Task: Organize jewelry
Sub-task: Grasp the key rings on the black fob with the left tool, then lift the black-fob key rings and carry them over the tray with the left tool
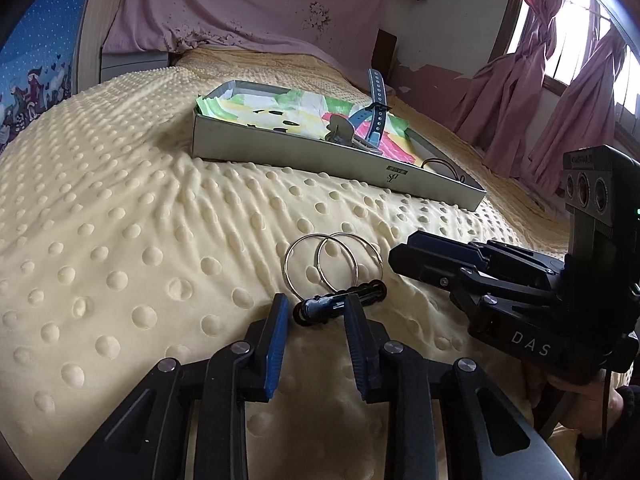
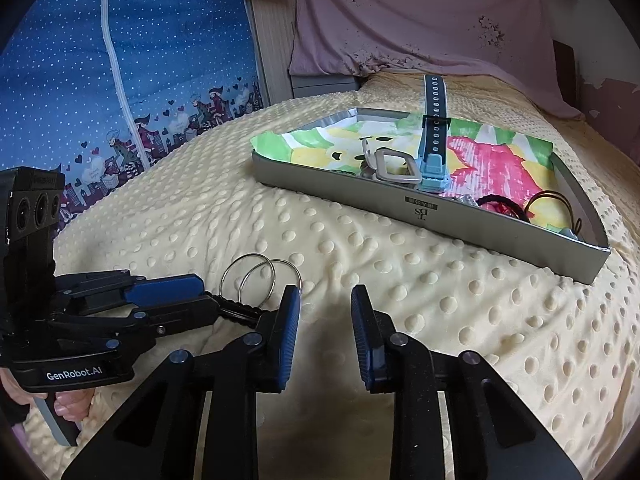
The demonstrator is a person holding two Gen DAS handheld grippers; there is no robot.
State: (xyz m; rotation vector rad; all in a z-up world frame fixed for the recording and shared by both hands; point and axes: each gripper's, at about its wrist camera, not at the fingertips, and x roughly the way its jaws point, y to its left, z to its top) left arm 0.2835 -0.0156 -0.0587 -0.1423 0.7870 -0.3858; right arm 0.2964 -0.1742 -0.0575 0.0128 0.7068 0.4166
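Note:
Two linked silver bangles (image 1: pixel 332 258) lie on the yellow dotted blanket, also in the right wrist view (image 2: pixel 260 280). A black beaded bracelet (image 1: pixel 340 306) lies just in front of them, between the tips of my left gripper (image 1: pixel 316 312), whose jaws stand apart around it without closing. My right gripper (image 2: pixel 325 304) is open and empty over the blanket, right of the bangles. A grey tray (image 1: pixel 304 156) lined with colourful paper holds a blue watch (image 2: pixel 432 160), a grey buckle (image 2: pixel 394 168) and dark hair ties (image 2: pixel 548 204).
The yellow dotted blanket (image 1: pixel 120 220) covers the bed. A pink sheet (image 1: pixel 260 0) hangs behind the bed. Pink curtains (image 1: pixel 540 100) hang at the right by a window. A blue patterned cloth (image 2: pixel 120 80) hangs at the left.

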